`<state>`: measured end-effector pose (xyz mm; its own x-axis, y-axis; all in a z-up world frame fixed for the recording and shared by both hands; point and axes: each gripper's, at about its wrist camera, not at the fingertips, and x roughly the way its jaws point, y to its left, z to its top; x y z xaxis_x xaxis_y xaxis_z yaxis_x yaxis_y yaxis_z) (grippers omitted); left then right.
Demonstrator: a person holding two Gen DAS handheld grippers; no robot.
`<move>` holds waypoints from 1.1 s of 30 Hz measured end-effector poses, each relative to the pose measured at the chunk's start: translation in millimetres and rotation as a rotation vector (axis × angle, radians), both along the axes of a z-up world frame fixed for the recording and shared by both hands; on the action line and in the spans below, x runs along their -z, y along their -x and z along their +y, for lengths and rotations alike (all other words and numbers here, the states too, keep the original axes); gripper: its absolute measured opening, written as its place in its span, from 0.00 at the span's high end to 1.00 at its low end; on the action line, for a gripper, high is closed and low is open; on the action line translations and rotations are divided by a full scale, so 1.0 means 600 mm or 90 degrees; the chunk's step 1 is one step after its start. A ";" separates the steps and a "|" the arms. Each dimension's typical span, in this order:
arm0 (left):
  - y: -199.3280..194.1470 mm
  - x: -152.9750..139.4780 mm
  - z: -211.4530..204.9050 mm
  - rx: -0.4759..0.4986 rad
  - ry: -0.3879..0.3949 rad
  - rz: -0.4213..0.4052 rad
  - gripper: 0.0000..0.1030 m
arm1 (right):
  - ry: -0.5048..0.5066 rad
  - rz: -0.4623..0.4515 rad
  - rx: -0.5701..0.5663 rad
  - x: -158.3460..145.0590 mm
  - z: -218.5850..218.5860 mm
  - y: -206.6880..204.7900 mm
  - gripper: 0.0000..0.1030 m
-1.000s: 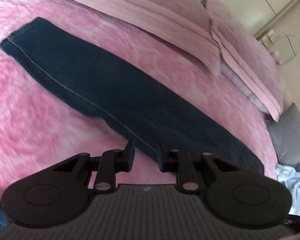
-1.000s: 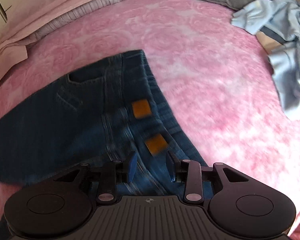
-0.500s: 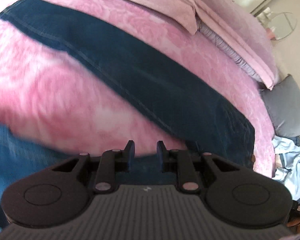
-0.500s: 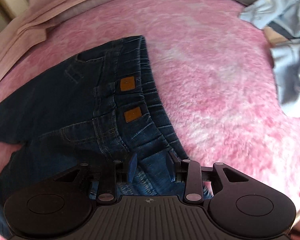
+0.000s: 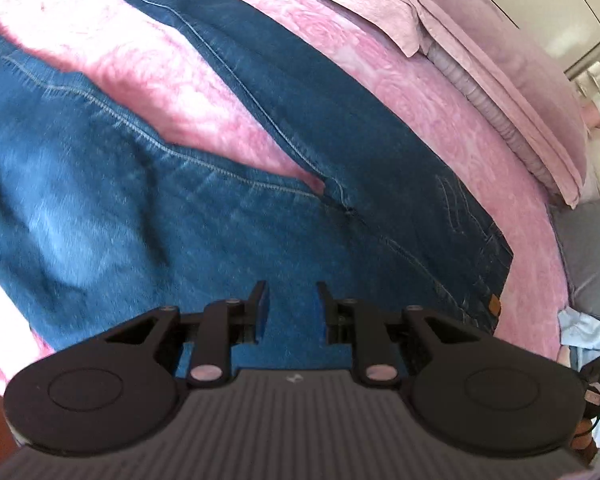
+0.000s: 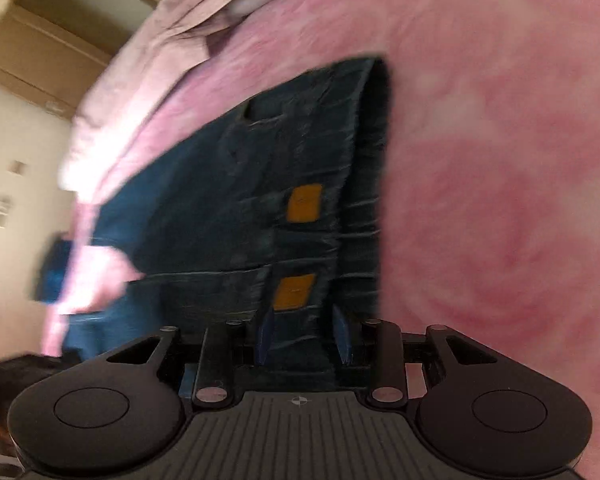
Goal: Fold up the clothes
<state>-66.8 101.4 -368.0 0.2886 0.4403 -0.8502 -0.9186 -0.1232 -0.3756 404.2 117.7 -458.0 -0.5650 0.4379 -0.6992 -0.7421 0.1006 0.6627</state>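
left wrist view: jeans lay flat on pink bed, legs splayed apart, unfolded. left tool spread, empty, above the seat. right tool spread over the waistband. folding apparently not begun; every fold remained.
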 end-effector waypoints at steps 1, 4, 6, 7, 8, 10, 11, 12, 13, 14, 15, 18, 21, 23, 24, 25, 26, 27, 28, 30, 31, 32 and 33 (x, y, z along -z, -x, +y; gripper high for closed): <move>-0.008 0.000 -0.011 -0.010 0.001 0.003 0.82 | 0.005 0.030 -0.004 0.009 0.005 -0.005 0.66; -0.015 -0.002 -0.019 -0.027 -0.003 0.009 0.82 | 0.022 0.098 0.041 0.034 0.020 -0.027 0.66; -0.016 -0.003 -0.019 -0.035 -0.006 0.013 0.82 | 0.029 0.117 0.065 0.040 0.030 -0.036 0.84; -0.016 -0.003 -0.019 -0.039 -0.008 0.015 0.82 | 0.033 0.114 0.066 0.041 0.035 -0.037 0.98; -0.016 -0.004 -0.019 -0.043 -0.010 0.017 0.82 | 0.029 0.101 0.063 0.037 0.039 -0.035 0.98; -0.016 -0.005 -0.018 -0.051 -0.013 0.021 0.82 | -0.027 0.028 0.028 0.000 0.036 -0.014 0.99; -0.016 -0.005 -0.018 -0.055 -0.015 0.023 0.82 | -0.057 -0.007 0.021 -0.023 0.029 -0.007 0.99; -0.017 -0.006 -0.018 -0.059 -0.017 0.025 0.82 | -0.083 -0.023 0.026 -0.044 0.020 -0.006 1.00; -0.017 -0.006 -0.018 -0.061 -0.018 0.027 0.82 | -0.094 -0.031 0.046 -0.056 0.012 -0.013 1.00; -0.020 -0.004 -0.017 -0.056 -0.017 0.026 0.82 | -0.104 -0.039 0.065 -0.068 0.003 -0.020 1.00; -0.023 -0.002 -0.015 -0.052 -0.016 0.025 0.82 | -0.107 -0.050 0.081 -0.074 -0.003 -0.026 1.00; -0.035 0.014 -0.012 -0.046 0.004 0.032 0.82 | -0.018 -0.079 0.076 -0.008 0.007 -0.025 0.97; -0.042 0.023 -0.013 -0.039 0.010 0.037 0.82 | -0.009 -0.085 0.035 -0.008 0.029 -0.019 0.84; -0.042 0.026 -0.012 -0.046 0.018 0.040 0.82 | -0.012 -0.077 0.014 -0.023 0.034 -0.032 0.74; -0.042 0.027 -0.011 -0.049 0.021 0.041 0.82 | -0.027 -0.073 0.014 -0.027 0.032 -0.043 0.70; -0.041 0.026 -0.009 -0.052 0.021 0.042 0.82 | -0.040 -0.063 0.020 -0.034 0.034 -0.053 0.69; -0.040 0.025 -0.008 -0.056 0.020 0.043 0.82 | -0.044 -0.053 0.033 -0.039 0.042 -0.062 0.69; -0.038 0.025 -0.006 -0.059 0.019 0.044 0.82 | -0.048 -0.043 0.045 -0.043 0.049 -0.072 0.69; -0.037 0.024 -0.004 -0.062 0.018 0.045 0.82 | -0.052 -0.036 0.057 -0.045 0.058 -0.082 0.69; -0.036 0.020 0.001 -0.066 0.015 0.048 0.82 | -0.058 -0.031 0.081 -0.038 0.092 -0.093 0.69; -0.035 0.018 0.003 -0.067 0.013 0.050 0.82 | -0.058 -0.021 0.095 -0.031 0.109 -0.102 0.69; -0.035 0.016 0.004 -0.068 0.012 0.052 0.82 | -0.057 -0.010 0.108 -0.024 0.126 -0.110 0.69; -0.034 0.015 0.005 -0.068 0.011 0.056 0.82 | -0.055 0.002 0.117 -0.018 0.143 -0.118 0.69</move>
<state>-46.5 104.5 -376.7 0.1652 0.4503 -0.8775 -0.9290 -0.2276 -0.2917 474.9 203.4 -447.1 -0.4717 0.5928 -0.6528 -0.7147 0.1766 0.6768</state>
